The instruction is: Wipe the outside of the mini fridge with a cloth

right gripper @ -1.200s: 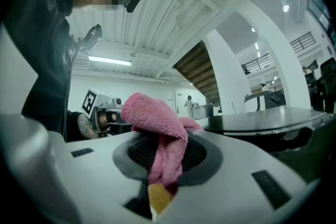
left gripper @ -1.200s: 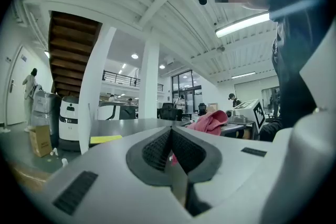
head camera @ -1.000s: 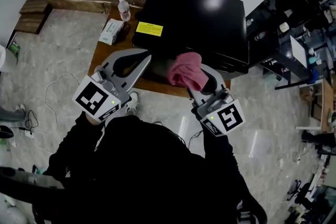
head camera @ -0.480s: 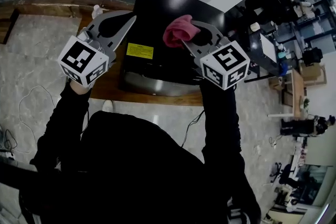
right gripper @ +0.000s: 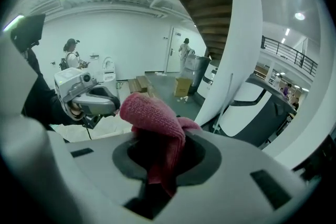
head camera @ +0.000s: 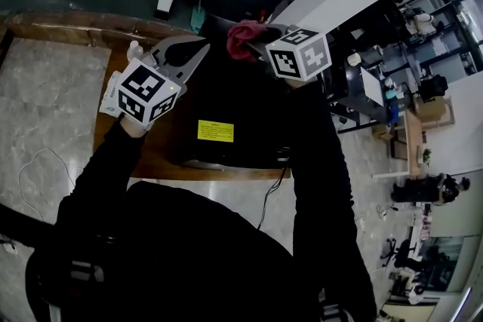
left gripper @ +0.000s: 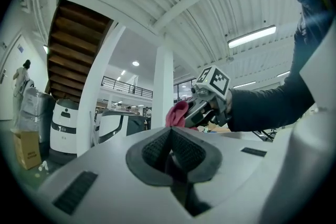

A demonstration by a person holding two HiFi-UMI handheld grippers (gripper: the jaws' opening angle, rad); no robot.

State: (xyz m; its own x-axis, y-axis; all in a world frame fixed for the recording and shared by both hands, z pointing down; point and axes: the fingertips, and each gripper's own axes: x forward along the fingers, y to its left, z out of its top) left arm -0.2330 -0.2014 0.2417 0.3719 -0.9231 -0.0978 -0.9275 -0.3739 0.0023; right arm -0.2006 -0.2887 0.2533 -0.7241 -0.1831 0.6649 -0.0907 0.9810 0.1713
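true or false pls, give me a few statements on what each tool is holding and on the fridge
1. The right tool is shut on a pink cloth. True.
2. The left tool grips a spray bottle. False: its jaws are together with nothing between them.
3. The mini fridge is black and bears a yellow label. True.
4. The pink cloth lies spread flat on the mini fridge. False: it is bunched in the right tool's jaws.
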